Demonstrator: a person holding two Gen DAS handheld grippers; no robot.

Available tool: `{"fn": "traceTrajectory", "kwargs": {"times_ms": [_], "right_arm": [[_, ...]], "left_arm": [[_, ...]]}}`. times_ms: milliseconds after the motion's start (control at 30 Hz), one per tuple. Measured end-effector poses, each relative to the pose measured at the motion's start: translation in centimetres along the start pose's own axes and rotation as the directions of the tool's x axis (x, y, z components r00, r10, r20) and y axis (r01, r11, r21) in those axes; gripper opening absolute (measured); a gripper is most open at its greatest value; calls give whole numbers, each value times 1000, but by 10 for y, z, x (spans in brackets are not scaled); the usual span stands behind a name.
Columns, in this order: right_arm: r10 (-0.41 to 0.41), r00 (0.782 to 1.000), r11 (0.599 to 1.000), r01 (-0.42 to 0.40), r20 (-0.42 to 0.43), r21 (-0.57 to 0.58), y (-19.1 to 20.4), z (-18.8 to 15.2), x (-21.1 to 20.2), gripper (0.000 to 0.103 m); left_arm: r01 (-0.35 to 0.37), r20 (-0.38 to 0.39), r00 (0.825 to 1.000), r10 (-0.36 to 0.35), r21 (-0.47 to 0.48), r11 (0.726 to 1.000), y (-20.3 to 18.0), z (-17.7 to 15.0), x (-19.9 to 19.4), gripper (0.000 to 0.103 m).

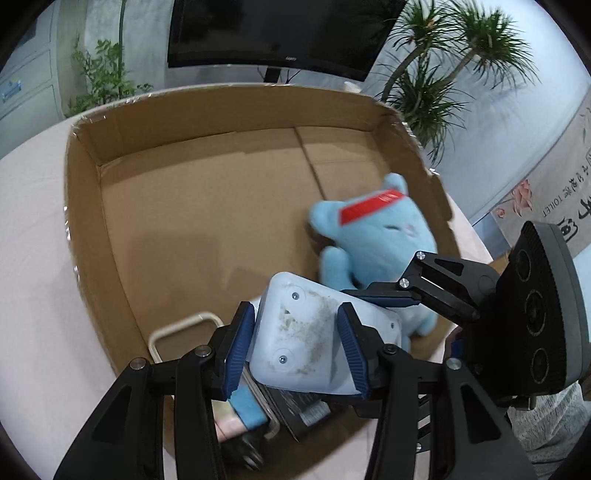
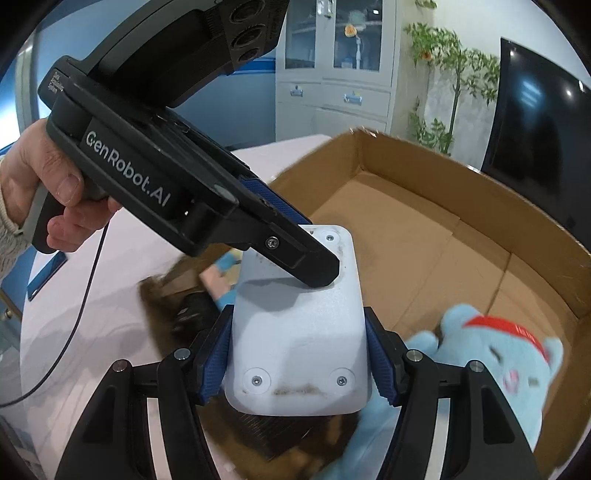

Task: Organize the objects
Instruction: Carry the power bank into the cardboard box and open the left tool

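A white plastic device (image 1: 306, 332), underside up with screws and dirt marks, is held over the near corner of an open cardboard box (image 1: 207, 110). My left gripper (image 1: 295, 350) is shut on one end of it. My right gripper (image 2: 297, 365) is shut on the other end (image 2: 295, 332); its fingers (image 1: 424, 291) show at the right in the left wrist view. A blue plush toy (image 1: 384, 236) with a red band lies in the box by the right wall, also in the right wrist view (image 2: 498, 369).
Under the device in the box corner lie a cream wire-framed item (image 1: 181, 328), a dark booklet (image 1: 303, 410) and a blue and pink item (image 1: 243, 410). The box stands on a pale pink table (image 1: 33, 258). A monitor (image 1: 280, 33) and plants (image 1: 443, 74) stand behind.
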State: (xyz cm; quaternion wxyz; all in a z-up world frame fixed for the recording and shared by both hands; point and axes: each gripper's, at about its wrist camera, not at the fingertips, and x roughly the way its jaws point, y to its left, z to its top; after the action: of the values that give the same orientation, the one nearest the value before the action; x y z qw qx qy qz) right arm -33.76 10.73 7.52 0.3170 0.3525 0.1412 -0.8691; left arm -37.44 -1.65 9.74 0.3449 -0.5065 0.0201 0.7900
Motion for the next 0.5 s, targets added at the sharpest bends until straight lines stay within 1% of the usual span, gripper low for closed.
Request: {"fn": "traceTrajectory", "kwargs": {"times_ms": [100,167,367,500], "right_arm": [[20,999,1000,-19,-47,16,-16,6,21,64],[40,997,999,-37,-71,37,-23,3,31,64],[38,994,999,-34,-104,42,-29,-2,46,64],[26,991,999,-21,-130,40,-26,-1,54,64]], "left_arm": [[10,-21,1000,-11,-14,1000,13,7,14,45],[20,-30,999,-21,-21,1000,20,9,23,45],[35,-46,998,-37,-39,999,30,11,38,45],[16,-61,998,-19,-41,999,32,11,46,44]]}}
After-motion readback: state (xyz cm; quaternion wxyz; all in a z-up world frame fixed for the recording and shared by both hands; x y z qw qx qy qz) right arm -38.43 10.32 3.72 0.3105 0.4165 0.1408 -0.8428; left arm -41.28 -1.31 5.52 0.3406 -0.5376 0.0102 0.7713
